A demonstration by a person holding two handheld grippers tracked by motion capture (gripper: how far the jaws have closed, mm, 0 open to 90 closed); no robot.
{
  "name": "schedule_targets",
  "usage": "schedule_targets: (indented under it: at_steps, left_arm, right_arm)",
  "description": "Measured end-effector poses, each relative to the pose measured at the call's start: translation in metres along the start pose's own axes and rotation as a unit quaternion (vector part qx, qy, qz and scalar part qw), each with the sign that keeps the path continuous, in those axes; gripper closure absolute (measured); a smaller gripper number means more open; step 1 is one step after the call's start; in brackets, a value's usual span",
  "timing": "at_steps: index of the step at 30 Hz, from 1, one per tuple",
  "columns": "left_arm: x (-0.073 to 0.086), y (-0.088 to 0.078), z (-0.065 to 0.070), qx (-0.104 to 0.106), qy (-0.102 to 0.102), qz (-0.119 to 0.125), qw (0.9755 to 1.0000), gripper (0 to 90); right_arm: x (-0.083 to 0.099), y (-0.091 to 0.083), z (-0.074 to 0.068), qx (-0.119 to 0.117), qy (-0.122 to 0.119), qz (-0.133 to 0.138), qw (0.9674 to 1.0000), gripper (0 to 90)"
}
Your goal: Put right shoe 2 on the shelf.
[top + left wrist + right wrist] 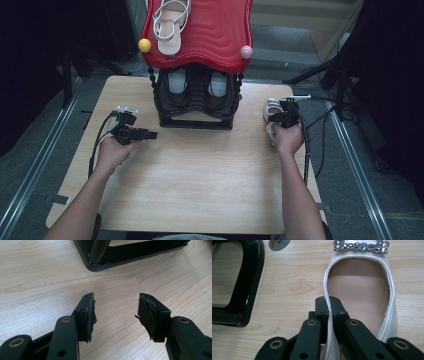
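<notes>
With the right tool [328, 305] pinched shut on the side rim of the white shoe [359, 287] lying on the worktop [292, 290] straight ahead of it, lift slowly and level to the rack [196, 107], left tool [115, 306] wide open, empty.

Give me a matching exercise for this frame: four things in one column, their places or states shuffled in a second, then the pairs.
Things:
1. left gripper
2. right gripper
3. strappy sandal
4. yellow ball

Places or states:
A. lies on the red top shelf of the shoe rack
B. jaws apart over bare table
C. sits at the red shelf's left corner
D. jaws shut on the white shoe's side wall

Pairs: 1-B, 2-D, 3-A, 4-C
</notes>
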State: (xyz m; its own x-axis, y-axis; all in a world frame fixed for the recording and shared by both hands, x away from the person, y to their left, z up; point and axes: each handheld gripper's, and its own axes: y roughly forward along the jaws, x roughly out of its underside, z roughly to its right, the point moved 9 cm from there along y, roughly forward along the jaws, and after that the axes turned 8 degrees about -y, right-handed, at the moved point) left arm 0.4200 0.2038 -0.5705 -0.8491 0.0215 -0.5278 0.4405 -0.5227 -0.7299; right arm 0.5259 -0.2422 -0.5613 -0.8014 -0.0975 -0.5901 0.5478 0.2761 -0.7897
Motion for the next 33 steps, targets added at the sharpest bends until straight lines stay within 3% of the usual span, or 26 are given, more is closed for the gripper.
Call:
schedule_targets:
  at_steps: [8, 22, 33]
  left_arm:
    - [0.000, 0.000, 0.000, -0.001, -0.001, 0.000, 1.0000, 48.1]
    - [0.000, 0.001, 0.000, -0.001, 0.001, -0.001, 1.0000, 48.0]
    - [0.001, 0.000, 0.000, 0.000, 0.000, -0.002, 1.0000, 48.0]
  right_arm:
    - [-0.002, -0.005, 0.002, 0.010, -0.010, 0.004, 0.9999, 88.1]
    - [-0.008, -0.017, 0.003, -0.006, -0.003, 0.022, 0.9997, 88.3]
    - [-0.016, -0.023, -0.001, -0.013, -0.006, 0.018, 0.9997, 88.3]
